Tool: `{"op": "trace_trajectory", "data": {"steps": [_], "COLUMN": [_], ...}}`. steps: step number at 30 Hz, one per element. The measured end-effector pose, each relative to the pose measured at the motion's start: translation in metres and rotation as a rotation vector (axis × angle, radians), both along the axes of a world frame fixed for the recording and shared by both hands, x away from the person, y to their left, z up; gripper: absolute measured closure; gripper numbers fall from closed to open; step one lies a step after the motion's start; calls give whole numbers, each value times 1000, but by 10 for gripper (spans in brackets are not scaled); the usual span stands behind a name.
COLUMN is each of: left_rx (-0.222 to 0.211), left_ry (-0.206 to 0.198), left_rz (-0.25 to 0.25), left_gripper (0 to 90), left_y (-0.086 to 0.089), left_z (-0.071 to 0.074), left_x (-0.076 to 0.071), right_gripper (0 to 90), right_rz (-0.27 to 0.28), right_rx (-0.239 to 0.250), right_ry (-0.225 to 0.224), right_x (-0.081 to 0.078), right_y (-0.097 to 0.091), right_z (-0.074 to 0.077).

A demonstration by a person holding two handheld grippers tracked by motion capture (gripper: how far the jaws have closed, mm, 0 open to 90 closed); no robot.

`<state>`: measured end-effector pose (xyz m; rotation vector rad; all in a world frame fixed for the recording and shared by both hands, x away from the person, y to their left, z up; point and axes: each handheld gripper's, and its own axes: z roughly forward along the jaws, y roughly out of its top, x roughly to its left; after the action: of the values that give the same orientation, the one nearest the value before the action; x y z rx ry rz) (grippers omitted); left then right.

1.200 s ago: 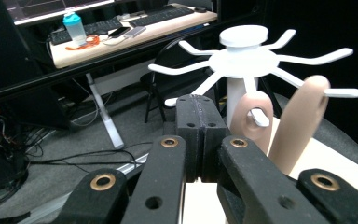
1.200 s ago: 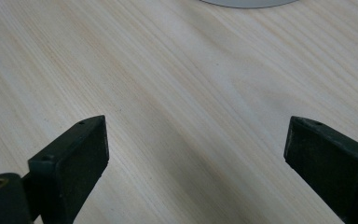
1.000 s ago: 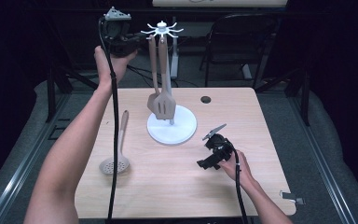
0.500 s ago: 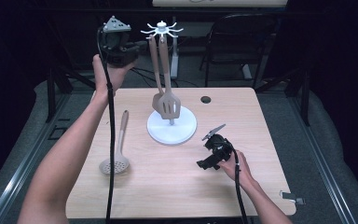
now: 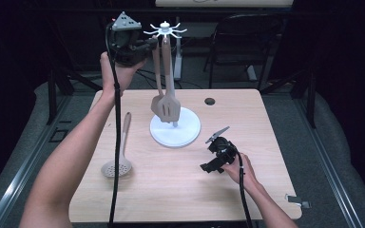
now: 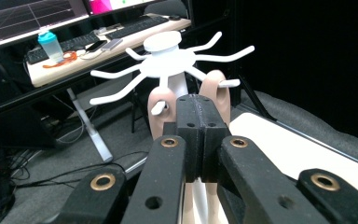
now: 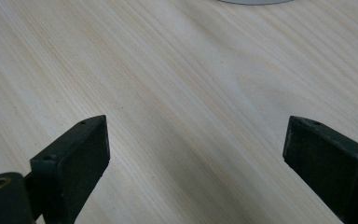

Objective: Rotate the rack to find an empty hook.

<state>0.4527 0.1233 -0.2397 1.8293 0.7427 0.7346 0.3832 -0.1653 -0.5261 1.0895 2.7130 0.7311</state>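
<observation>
Hovering shut and empty beside the white rack [image 5: 165, 32], the left claw [image 5: 148, 45] has drifted slightly along its hooks where both spatulas [image 5: 167, 108] hang, while the wide-open right claw [image 5: 209, 159] rests on the table [image 5: 266, 142], skimmer [image 5: 118, 164] apart.

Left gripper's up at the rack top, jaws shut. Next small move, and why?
Probably draw the left gripper back from the rack and lower it toward the skimmer lying on the table. Its jaws are shut on nothing, two utensils already hang from the hooks, and the skimmer is the one piece not hung. The right gripper rests open.
</observation>
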Motion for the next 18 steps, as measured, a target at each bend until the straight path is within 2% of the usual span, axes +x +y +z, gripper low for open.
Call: {"op": "trace_trajectory", "data": {"steps": [1,5,18], "left_rx": [0,-15,-8], "left_ry": [0,2,8], "left_rz": [4,21,37], "left_gripper": [900,900,900], "left_y": [0,2,5], "left_z": [0,0,0], "left_x": [1,4,8], "right_gripper": [69,69,70], "right_rz": [2,-4,0], "right_rx": [-13,-10,-2], "right_ry": [-2,-4,-1], "right_x": [0,0,0], "right_y": [0,-1,0], "right_z": [0,0,0]}}
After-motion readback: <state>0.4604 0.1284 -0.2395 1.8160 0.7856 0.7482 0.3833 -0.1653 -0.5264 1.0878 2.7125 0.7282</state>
